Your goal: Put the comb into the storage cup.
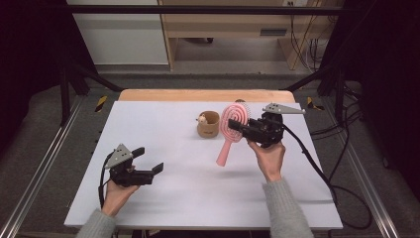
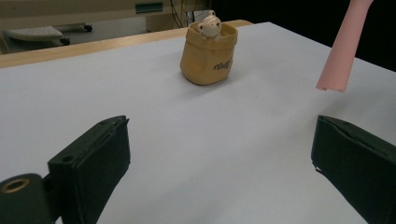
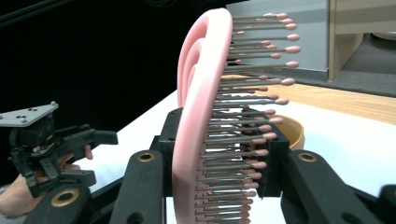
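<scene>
Pink hairbrush [image 3: 201, 121] sits clamped between your right gripper's [image 1: 236, 127] fingers [image 3: 140, 186], head pinched, handle hanging down clear of the white table [image 1: 188, 198]. Just beyond those fingers stands the tan pouch [image 1: 208, 124] with a small figure inside. Your left gripper [image 1: 148, 161] has its fingers [image 2: 93, 158] spread wide, nothing between them.

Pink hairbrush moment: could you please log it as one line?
right hand-held gripper: shut on pink hairbrush, lifted off table | left hand-held gripper: open, empty | tan pouch: upright
</scene>
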A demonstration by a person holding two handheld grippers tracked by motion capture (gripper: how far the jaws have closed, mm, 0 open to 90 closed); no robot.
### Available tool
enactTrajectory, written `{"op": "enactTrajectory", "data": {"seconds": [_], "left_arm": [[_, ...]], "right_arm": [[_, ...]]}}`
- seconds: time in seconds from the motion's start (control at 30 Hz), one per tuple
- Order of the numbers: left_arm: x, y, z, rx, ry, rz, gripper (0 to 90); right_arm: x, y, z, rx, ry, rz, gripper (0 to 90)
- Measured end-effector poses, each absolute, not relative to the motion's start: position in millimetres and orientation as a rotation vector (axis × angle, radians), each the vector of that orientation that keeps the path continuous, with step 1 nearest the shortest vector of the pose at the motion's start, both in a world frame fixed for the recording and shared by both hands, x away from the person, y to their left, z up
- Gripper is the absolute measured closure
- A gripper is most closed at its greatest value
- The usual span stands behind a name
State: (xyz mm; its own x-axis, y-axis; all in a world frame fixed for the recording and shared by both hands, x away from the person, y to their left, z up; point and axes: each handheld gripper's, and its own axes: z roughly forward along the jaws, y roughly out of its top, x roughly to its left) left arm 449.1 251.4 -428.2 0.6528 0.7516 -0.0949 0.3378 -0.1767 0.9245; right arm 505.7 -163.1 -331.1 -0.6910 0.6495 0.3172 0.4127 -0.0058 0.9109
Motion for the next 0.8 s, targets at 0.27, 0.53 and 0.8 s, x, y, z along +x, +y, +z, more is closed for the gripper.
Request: {"op": "enactTrajectory", "data": {"seconds": [0.27,0.53,0.8], "left_arm": [[447,266,-436,1.767,0.893,0.487,4.6],[446,274,-443,1.778,0.905,0.487,4.6],[444,277,-448,1.787,0.914,0.495,4.6]], "right_arm": [[511,-158,-325,1.122,2.065,1.752,63.0],[519,-157,-318,1.124,2.038,1.739,63.0],[525,-155,-317,1.138,2.022,1.738,62.9]]}}
